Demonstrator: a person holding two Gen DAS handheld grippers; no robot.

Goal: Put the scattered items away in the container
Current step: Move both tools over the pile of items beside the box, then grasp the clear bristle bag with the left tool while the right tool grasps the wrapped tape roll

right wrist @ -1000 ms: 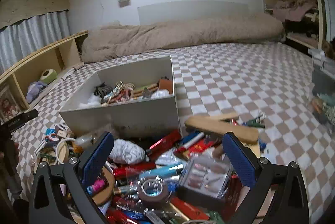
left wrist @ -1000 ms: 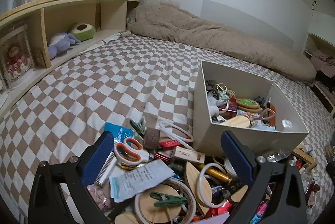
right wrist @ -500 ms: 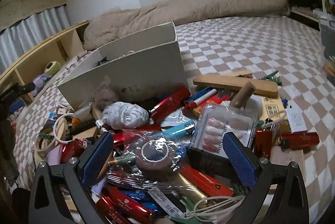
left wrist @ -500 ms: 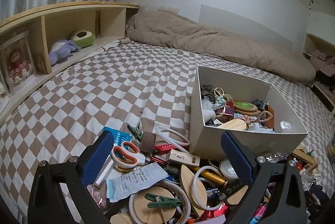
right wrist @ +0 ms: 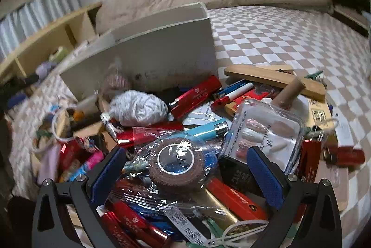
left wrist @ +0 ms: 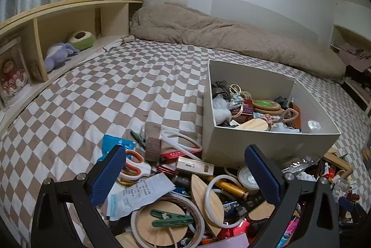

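While the right claw (right wrist: 185,175) hangs with its blue pads spread wide and nothing between them, the brown roll of tape in a crinkly clear wrapper (right wrist: 176,163) lies directly under the gap, on top of the clutter heaped on the checked bed just in front of the white open-topped cardboard box (right wrist: 148,55). That roll looks light and fairly stiff, but its film is probably slippery and loose, so I would close the pads on the flanks of the roll itself, not on the wrapper's edges. Red tubes, a blue lighter and a clear case of nail tips touch or crowd it, and a careless pinch may drag them along.

Over the other end of the heap the left claw (left wrist: 189,175) is likewise wide open and empty, above a wooden disc with a green clothes peg (left wrist: 171,220). From there the box (left wrist: 266,146) shows itself part filled.

Much of the pile's lower layer is buried, the right view's left side is smeared, and whatever sits beneath the roll cannot be made out.
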